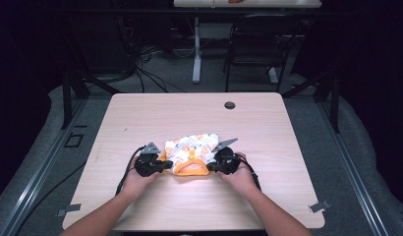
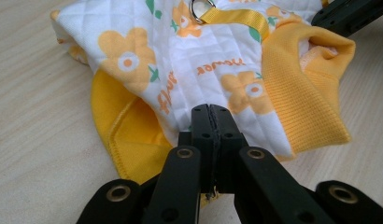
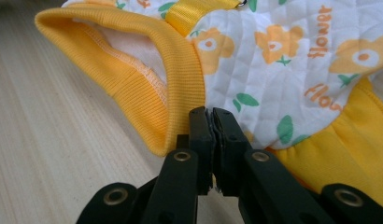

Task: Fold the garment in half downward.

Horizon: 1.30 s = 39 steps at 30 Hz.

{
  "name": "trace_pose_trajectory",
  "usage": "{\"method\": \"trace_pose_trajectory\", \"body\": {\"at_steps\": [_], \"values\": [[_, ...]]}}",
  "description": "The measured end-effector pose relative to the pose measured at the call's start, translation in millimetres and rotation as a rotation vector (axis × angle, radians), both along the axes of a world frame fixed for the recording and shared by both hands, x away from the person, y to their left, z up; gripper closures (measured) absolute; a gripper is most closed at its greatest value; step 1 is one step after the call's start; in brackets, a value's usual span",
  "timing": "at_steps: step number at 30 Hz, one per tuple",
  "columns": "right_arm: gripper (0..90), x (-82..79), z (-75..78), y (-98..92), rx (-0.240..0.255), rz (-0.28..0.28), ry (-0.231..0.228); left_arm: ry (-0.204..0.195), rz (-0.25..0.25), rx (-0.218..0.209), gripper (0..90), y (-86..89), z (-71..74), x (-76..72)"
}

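Where printed, "flower" on garment (image 2: 203,65)

A light wooden table (image 1: 140,113) stands on grey floor (image 1: 354,147) in a dark room. Behind it are a black chair (image 1: 258,44), tangled cables (image 1: 140,64) and a white table leg (image 1: 196,49).

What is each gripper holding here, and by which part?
Both hold the flower-print garment: left gripper pinches its white quilted edge, right gripper its edge beside the yellow ribbed collar.
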State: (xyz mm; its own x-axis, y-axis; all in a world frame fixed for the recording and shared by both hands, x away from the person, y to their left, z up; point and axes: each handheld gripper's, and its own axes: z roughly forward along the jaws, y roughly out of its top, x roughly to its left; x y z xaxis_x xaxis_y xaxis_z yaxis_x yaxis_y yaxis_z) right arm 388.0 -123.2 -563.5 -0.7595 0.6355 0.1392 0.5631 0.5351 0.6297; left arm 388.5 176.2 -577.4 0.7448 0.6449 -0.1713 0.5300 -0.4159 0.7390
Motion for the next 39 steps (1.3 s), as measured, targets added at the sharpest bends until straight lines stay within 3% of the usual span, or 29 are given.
{"method": "trace_pose_trajectory", "body": {"at_steps": [9,18,23,29,33,39], "values": [[85.8,4.7,0.2,1.0,0.012,-0.023,-0.003,0.0,0.016,-0.016,88.8,1.5,0.0,5.1],[85.4,-9.5,16.7,-5.1,0.045,0.001,-0.031,-0.004,0.027,-0.07,87.4,9.9,12.8,-0.4],[85.1,-21.0,24.7,-11.5,0.067,0.004,-0.05,-0.033,0.024,-0.059,87.4,17.5,23.0,-9.1],[83.8,-34.4,27.8,-23.5,0.092,-0.012,-0.08,-0.035,0.034,-0.089,87.1,26.9,26.8,-25.1],[83.5,-43.7,28.0,-31.7,0.128,-0.02,-0.068,-0.059,0.027,-0.085,86.6,32.5,28.9,-36.0],[80.6,-60.1,25.9,-36.1,0.094,-0.017,-0.116,-0.08,0.032,-0.07,84.1,40.4,27.0,-47.3]]}}
